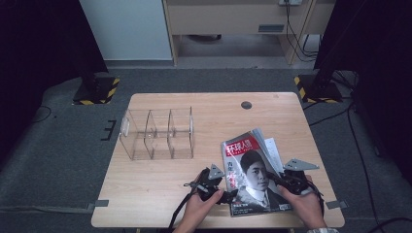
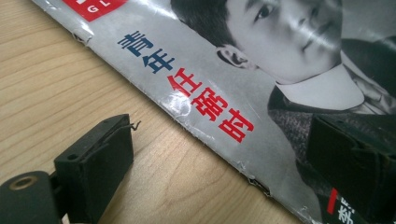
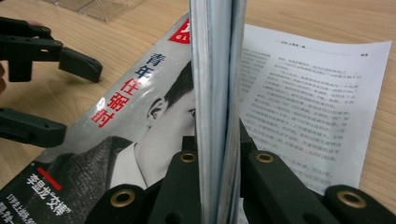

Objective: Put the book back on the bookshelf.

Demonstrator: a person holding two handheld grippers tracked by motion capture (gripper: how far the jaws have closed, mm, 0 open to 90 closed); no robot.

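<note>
Magazine [image 1: 252, 174] lies near the front edge of the table [image 1: 160, 194], cover up, between the two grippers; its long axis runs roughly away from the person, tilted slightly, masthead at the far end, spine on the left gripper's side. The right gripper [image 1: 286, 180] is clamped hard on the magazine's open fore-edge: in the right gripper view the stack of pages [image 3: 215, 116] stands edge-on between the closed jaws, cover [image 3: 140, 126] to one side, a printed inner page [image 3: 308, 107] splayed flat to the other. That grip likely serves to lift or steady the page bundle. The left gripper [image 1: 218, 187] sits at the spine side, jaws spread wide and holding nothing; in its own view one jaw rests over bare wood, the other over the cover's lower corner, the spine edge [image 2: 196, 128] running diagonally between them. It looks poised to straddle the spine, probably to take a second hold so the magazine can be carried upright. Beyond the left gripper, well apart, stands a clear acrylic divider rack [image 1: 158, 133], slots open upward, a plausible destination.
</note>
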